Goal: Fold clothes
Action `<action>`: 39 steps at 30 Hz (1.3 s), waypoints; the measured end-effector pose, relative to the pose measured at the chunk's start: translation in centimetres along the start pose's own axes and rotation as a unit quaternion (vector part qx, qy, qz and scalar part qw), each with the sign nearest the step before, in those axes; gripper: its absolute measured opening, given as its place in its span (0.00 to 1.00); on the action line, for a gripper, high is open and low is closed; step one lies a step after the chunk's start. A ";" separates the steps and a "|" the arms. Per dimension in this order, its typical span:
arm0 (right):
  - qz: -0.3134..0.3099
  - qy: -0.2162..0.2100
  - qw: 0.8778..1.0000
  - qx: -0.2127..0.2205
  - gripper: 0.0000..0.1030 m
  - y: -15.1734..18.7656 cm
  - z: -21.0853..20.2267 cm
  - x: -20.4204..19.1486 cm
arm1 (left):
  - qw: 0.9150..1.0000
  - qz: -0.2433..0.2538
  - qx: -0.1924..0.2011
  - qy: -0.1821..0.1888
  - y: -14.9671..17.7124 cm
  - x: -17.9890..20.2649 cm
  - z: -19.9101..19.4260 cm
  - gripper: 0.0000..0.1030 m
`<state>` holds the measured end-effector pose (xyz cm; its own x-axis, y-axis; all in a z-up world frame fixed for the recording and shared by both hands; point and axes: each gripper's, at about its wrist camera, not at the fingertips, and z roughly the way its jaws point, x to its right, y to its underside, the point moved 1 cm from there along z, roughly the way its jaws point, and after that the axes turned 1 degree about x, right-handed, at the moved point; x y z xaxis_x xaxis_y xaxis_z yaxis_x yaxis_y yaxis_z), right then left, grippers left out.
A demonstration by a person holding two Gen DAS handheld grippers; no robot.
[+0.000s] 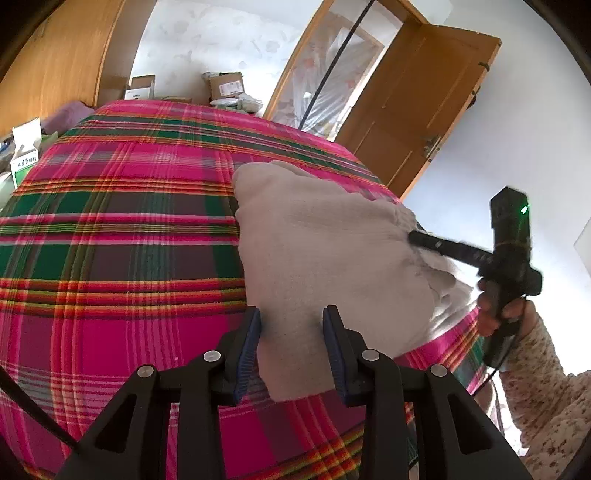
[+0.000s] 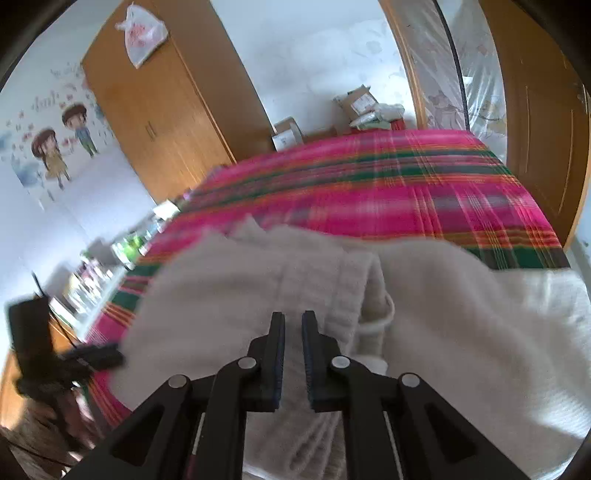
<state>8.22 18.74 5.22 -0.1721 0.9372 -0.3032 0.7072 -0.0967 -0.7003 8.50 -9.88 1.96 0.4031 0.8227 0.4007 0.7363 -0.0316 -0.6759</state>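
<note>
I am working over a bed covered by a plaid bedspread [image 1: 122, 236] in bright pink with green, orange and grey bands. Behind it I see a wooden wardrobe [image 2: 162, 110] with a plastic bag [image 2: 142, 33] on top, cardboard boxes [image 1: 225, 86] against a pale wall, and a wooden door [image 1: 424, 110] standing open on the right. In the right wrist view a cartoon wall sticker [image 2: 55, 147] of two children sits on the left-hand wall.

The cream garment [image 1: 325, 258] lies on the near right part of the bed, bunched into a thick, soft pile with a fuzzy knit surface; from the right wrist view I make out a ribbed band [image 2: 343, 295] and rumpled layers.

My left gripper [image 1: 291, 347] has its blue-padded fingers spread wide on either side of the garment's near edge. My right gripper [image 2: 293, 354] hangs just above the pile with a narrow gap between the pads and nothing pinched. The person's hand [image 1: 498, 314], in a patterned sleeve [image 1: 546, 387], holds it at the bed's right edge.
</note>
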 end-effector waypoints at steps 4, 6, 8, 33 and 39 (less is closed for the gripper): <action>-0.050 0.033 0.998 0.013 0.10 -0.2 -1.2 -2.4 | 1.000 0.001 0.001 -0.002 0.1 0.0 -0.5 0.35; -0.086 0.023 0.996 0.020 0.10 0.2 -1.9 -4.0 | 1.000 0.003 0.001 -0.001 0.2 0.0 -0.6 0.35; -0.082 0.020 0.996 0.016 0.10 0.9 -1.7 -3.9 | 1.000 0.001 0.000 0.002 0.3 0.0 -0.6 0.35; -0.230 -0.027 0.973 0.015 0.39 6.1 0.0 -15.5 | 0.999 -0.037 -0.011 -0.006 -0.3 -3.3 -2.1 0.35; -0.252 -0.041 0.967 0.023 0.41 7.0 0.8 -17.9 | 0.993 -0.087 -0.031 0.071 -2.9 -5.1 0.1 0.35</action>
<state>15.67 1.02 5.25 -0.5420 0.8397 0.0353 0.4877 0.3485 -0.8004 4.24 -13.96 1.86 0.3369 0.7304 0.5942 0.8318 0.0648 -0.5513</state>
